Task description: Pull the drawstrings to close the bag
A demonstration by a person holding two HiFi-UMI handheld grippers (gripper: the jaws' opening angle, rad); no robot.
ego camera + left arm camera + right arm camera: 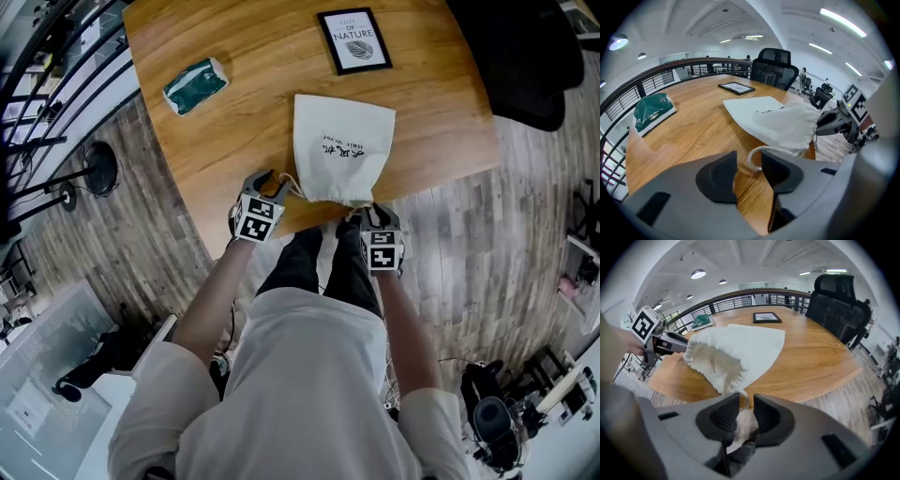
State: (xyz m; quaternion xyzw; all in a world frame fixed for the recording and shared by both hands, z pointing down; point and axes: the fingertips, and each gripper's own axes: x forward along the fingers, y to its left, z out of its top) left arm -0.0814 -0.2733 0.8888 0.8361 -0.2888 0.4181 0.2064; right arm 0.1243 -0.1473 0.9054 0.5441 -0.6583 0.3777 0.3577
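A white cloth bag (342, 150) lies flat on the round wooden table (234, 37), its gathered mouth (354, 199) at the near edge. My left gripper (277, 184) sits just left of the mouth, jaws apart. In the left gripper view the pale drawstring loop (753, 157) rests between the tips of the left gripper (749, 161), against the right jaw and not pinched. My right gripper (362, 214) is at the mouth's right corner over the table edge. In the right gripper view the right gripper (746, 401) shows a narrow gap, with the bag's other cord (742, 398) hanging at its tips.
A framed print (354, 40) and a green packet (195, 85) lie farther back on the table. A black office chair (525, 56) stands at the far right. A dark railing (47, 84) runs along the left. Plank floor lies below the near edge.
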